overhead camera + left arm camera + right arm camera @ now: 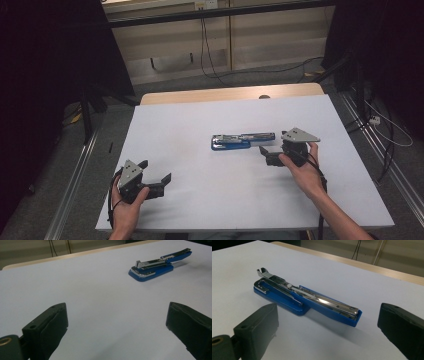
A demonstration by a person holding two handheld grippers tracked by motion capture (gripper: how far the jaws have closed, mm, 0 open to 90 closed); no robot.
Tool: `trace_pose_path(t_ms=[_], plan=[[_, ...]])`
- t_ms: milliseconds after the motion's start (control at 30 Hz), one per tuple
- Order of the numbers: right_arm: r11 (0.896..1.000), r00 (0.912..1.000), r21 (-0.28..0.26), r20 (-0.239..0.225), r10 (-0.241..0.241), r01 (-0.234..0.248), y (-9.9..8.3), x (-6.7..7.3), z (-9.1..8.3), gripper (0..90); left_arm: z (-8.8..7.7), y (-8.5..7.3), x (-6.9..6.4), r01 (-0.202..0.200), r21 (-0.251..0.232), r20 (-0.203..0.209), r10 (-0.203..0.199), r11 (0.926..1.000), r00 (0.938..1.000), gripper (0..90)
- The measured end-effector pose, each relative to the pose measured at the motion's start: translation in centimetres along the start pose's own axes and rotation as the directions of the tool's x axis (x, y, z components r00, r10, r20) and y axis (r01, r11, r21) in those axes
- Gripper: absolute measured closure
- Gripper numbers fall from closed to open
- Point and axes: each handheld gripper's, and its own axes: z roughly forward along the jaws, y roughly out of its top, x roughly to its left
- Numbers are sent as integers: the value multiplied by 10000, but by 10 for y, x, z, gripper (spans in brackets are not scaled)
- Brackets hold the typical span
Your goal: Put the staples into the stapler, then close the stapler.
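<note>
Gleaming chrome-and-blue slim stapler (304, 298)

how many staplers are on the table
1. The stapler lies swung open at the middle of the table, just ahead of the right hand-held gripper and well off from the left hand-held gripper.

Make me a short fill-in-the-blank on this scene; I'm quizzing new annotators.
1. The stapler lying on the table is ____ in colour.
2. The gripper nearer the stapler is the ____ gripper.
3. The left gripper has its jaws ____.

Missing words: blue; right; open
</note>
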Motion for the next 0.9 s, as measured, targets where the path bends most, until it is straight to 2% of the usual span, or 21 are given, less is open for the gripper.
trace_pose_path(t_ms=[100, 267, 500, 567, 733, 900], plan=[[10000, 9998, -80, 175, -25, 27, 0, -3, -2, 36, -1, 0, 2, -29, 10, -2, 29, 10000, 10000, 42], [9998, 9990, 161, 415, 145, -152, -3, -13, -5, 40, 0, 0, 1, 3, -27, 25, -3, 10000, 10000, 42], [9993, 9961, -81, 792, 378, -373, -5, -21, -4, 71, 3, -1, 3, 93, 17, 111, -93, 10000, 9999, 42], [9985, 9960, -128, 712, 539, -531, -6, -23, -4, 75, 3, -1, 3, 111, 50, 139, -112, 9999, 9998, 42], [9992, 9957, 16, 836, 394, -397, -6, -22, -4, 81, 7, 0, -3, -211, 167, 355, 205, 9996, 9992, 42], [9988, 9965, 177, 699, 447, -461, -7, -25, -3, 88, 9, 1, -7, -263, 185, 449, 255, 9995, 9987, 42]])
